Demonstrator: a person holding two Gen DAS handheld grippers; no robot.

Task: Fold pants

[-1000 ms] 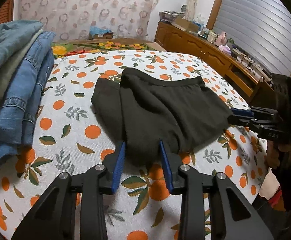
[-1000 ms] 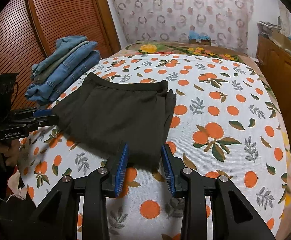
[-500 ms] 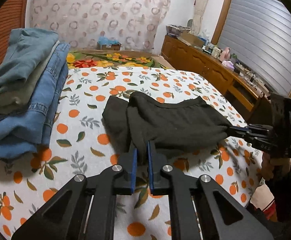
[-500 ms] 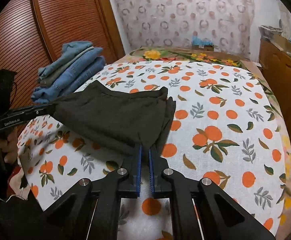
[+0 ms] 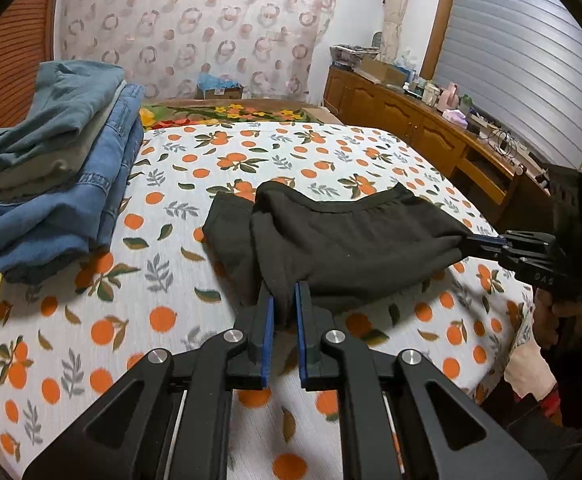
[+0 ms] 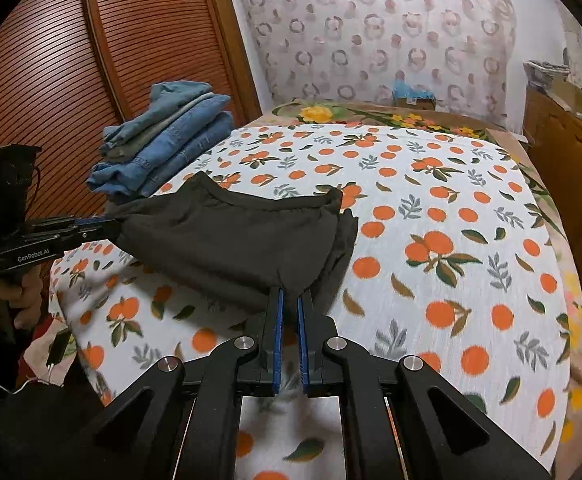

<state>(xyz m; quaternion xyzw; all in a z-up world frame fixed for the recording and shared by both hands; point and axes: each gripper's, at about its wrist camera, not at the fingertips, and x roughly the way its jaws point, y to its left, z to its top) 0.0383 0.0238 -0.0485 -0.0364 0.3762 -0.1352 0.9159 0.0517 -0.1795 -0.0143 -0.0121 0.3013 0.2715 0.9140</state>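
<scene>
Dark, partly folded pants (image 5: 343, 240) lie across the orange-print bedspread (image 5: 91, 328). My left gripper (image 5: 283, 300) is shut on the pants' near edge, which is lifted a little off the bed. In the same view my right gripper (image 5: 475, 242) pinches the corner at the right and pulls the cloth taut. In the right wrist view the right gripper (image 6: 289, 300) is shut on the near corner of the pants (image 6: 231, 236), and the left gripper (image 6: 111, 226) holds the far left corner. The pants' far edge still rests on the bed.
A stack of folded jeans (image 5: 55, 176) sits at the left side of the bed, beside a slatted wooden wardrobe (image 6: 71, 80). A wooden sideboard (image 5: 431, 132) with clutter runs along the right. A hand (image 6: 15, 292) grips the left tool's handle.
Both grippers went from open around the pants' near edge to shut on it. Both then rose slightly, lifting the near edge and stretching the cloth between them.
</scene>
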